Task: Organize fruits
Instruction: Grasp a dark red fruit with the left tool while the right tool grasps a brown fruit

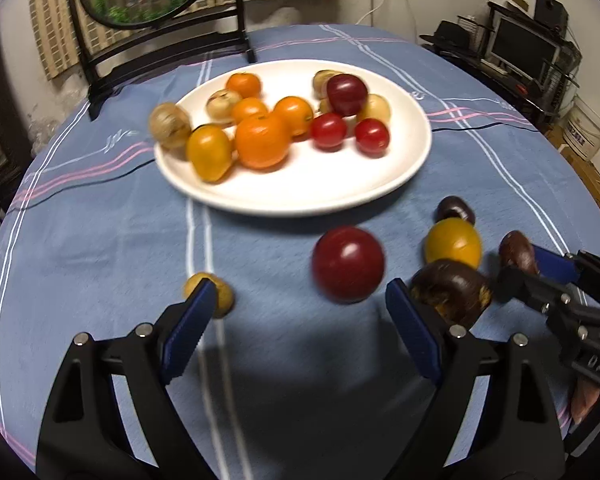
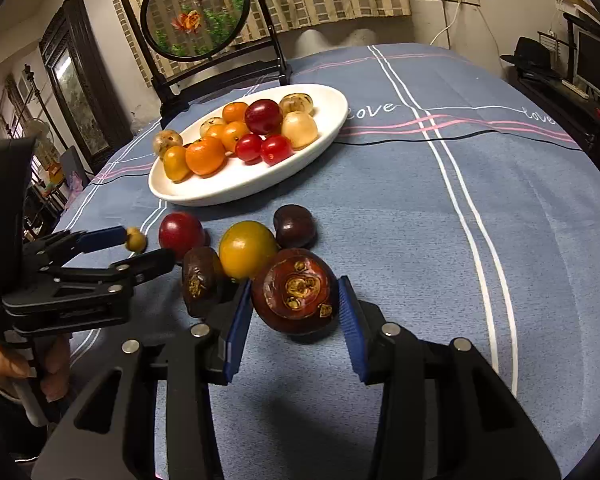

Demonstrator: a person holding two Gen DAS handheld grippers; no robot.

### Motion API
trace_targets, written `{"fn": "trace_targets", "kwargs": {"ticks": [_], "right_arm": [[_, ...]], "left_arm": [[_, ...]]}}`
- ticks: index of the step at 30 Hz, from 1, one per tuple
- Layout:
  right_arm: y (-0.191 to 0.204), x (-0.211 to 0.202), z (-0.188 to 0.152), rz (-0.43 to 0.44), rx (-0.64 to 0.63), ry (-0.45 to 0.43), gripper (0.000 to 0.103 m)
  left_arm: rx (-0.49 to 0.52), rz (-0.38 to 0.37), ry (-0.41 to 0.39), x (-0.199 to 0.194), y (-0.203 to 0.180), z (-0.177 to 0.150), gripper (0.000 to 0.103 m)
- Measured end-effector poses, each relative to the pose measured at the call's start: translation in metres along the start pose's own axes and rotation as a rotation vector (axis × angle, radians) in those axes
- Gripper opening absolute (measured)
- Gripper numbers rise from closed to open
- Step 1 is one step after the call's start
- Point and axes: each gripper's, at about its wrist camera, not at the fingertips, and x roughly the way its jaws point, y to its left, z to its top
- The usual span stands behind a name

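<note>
Right wrist view gives me the clearest read: my right gripper (image 2: pixel 296 312) has its jaws around a dark brown mangosteen-like fruit (image 2: pixel 295 291) lying on the blue table (image 2: pixel 420 240), both blue pads level with its sides; I cannot tell whether they actually touch or grip it. Just beyond it sit a yellow fruit (image 2: pixel 247 249), a dark purple fruit (image 2: pixel 295 227), a red plum (image 2: pixel 181 234) and another dark brown fruit (image 2: pixel 198 282) to the left, all loose on the cloth near one another.

My left gripper (image 1: pixel 300 324) hangs with its jaws wide apart and nothing between them. A small yellow fruit (image 1: pixel 216 294) lies by its left pad, and the red plum (image 1: pixel 348 264) sits ahead between the two pads.

Farther back, the white plate (image 1: pixel 300 192) carries oranges (image 1: pixel 262 140), cherry tomatoes (image 1: pixel 328 130), a dark red plum (image 1: pixel 346 94) and pale tan fruits. One tan fruit (image 1: pixel 169 125) rests at the plate's left rim.
</note>
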Motion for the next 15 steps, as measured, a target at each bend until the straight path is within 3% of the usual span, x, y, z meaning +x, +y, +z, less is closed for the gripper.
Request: {"fn": "trace_targets", "kwargs": {"ticks": [2,5,8,9,15], "right_arm": [[0.0,0.0,0.0,0.005,0.001,-0.002,0.043],[-0.001,0.0,0.0,0.01,0.003,-0.004,0.043],[0.0,0.001,0.0,0.014,0.002,0.0,0.043],[-0.001,0.001,0.0,0.015,0.002,0.001,0.043],[-0.001,0.001,0.0,0.01,0.003,0.005,0.043]], "left_arm": [[0.017,-0.01,0.023,0.009,-0.007,0.004,0.084],[0.033,-0.015,0.053,0.023,-0.011,0.009,0.063],[0.018,-0.053,0.051,0.027,-0.01,0.012,0.052],[0.025,-0.059,0.048,0.027,-0.012,0.012,0.042],[0.013,-0.063,0.055,0.022,-0.012,0.009,0.042]]}}
